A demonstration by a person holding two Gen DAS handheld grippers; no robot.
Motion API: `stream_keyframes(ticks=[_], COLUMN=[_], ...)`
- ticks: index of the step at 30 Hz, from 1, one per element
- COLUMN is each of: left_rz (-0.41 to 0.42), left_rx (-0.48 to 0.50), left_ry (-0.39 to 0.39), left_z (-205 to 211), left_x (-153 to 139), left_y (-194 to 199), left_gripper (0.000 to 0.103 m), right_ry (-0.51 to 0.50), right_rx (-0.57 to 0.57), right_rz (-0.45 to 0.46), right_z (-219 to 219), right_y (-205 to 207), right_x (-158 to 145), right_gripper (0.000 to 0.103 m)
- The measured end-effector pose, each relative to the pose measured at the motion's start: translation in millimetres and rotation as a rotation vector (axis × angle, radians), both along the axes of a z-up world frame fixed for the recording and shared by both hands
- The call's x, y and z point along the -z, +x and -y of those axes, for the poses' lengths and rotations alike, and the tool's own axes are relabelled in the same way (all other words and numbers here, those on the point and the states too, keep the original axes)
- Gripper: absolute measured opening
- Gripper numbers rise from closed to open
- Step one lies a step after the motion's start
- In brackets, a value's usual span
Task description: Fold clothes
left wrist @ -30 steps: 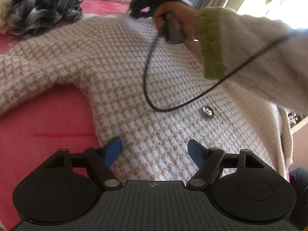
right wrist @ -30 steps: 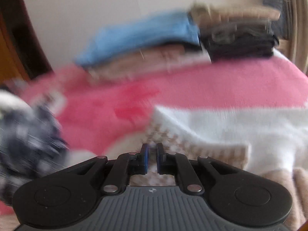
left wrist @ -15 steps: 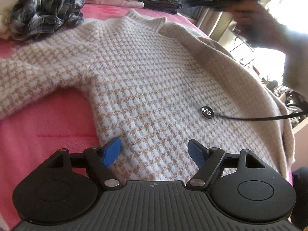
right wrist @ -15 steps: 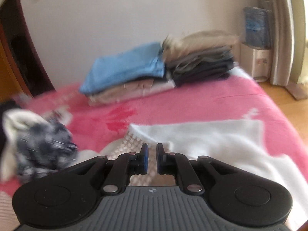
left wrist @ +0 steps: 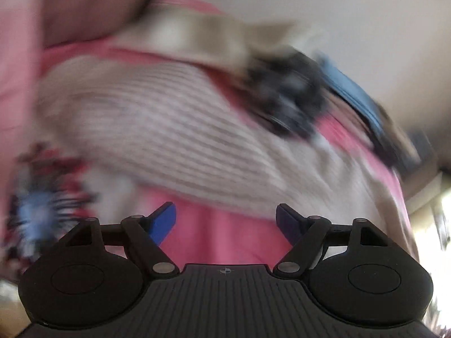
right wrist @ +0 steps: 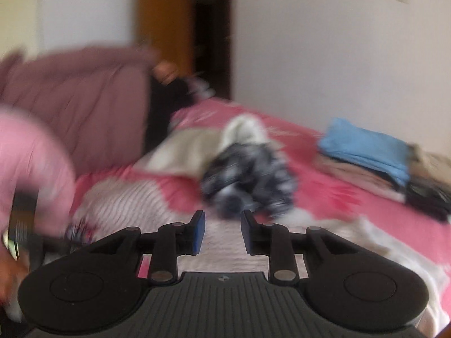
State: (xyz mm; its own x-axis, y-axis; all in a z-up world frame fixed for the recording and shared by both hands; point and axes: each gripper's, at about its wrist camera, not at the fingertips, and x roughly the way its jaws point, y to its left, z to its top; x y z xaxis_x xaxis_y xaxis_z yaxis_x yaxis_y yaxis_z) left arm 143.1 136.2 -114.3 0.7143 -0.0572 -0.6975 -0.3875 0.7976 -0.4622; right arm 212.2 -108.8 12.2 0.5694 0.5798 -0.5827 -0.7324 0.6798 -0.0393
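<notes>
We see two blurred fisheye views of a bed covered by a pink blanket [right wrist: 324, 197], each looking out over a handheld gripper.

In the left wrist view, our left gripper [left wrist: 225, 221] hangs above the blanket with its blue-padded jaws spread wide and nothing between them. Just beyond it lies the task's garment, a cream and tan houndstooth sweater [left wrist: 180, 135], spread across the bed; the blur hides whether any part is folded over.

In the right wrist view, our right gripper [right wrist: 222, 231] hovers over the same sweater, near its pale, fuzzy edge, jaws parted to a moderate gap and gripping nothing. A crumpled dark plaid shirt [right wrist: 248, 180] sits on the blanket beyond the sweater, with a pale beige garment [right wrist: 186, 152] bunched beside it. Farther right, against the wall, rests a stack of folded clothes [right wrist: 375, 169] with a blue piece on top. At the left edge a pink sleeve [right wrist: 36, 169] is smeared by motion.

We judge that the sweater is the piece in hand, with both tools between holds. The scene fits either repositioning midway through its folds or approaching to lay it out. Any next grasp calls for pinching a clear edge of the thick knit, low to the blanket, without catching the blanket itself.
</notes>
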Motion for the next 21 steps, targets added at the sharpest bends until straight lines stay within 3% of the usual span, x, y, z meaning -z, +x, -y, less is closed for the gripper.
stream_keyframes(ticks=[2, 5, 10, 12, 15, 21], left_rz=[-0.003, -0.022, 0.040, 0.073, 0.093, 0.056], left_rx=[-0.018, -0.030, -0.272, -0.323, -0.337, -0.375], left_ry=[0.009, 0.064, 0.086, 0.083, 0.099, 0.129], left_z=[-2, 4, -24, -31, -32, -37], left_x=[-1, -2, -15, -18, -19, -11], left_y=[1, 3, -22, -27, -25, -10], left_gripper=[0.078, 0.075, 0.075, 0.075, 0.077, 0.079], right_ry=[-0.058, -0.065, -0.065, -0.060, -0.103, -0.217], right_rx=[-0.075, -0.170, -0.324, -0.355, -0.405, -0.507], right_rz=[0.031, 0.052, 0.065, 0.049, 0.048, 0.060], right_z=[-35, -81, -152, -171, -174, -167], right_y=[-7, -1, 30, 42, 35, 7], right_x=[18, 24, 27, 38, 62, 115], right_gripper=[0.030, 0.030, 0.038, 0.039, 0.039, 0.040])
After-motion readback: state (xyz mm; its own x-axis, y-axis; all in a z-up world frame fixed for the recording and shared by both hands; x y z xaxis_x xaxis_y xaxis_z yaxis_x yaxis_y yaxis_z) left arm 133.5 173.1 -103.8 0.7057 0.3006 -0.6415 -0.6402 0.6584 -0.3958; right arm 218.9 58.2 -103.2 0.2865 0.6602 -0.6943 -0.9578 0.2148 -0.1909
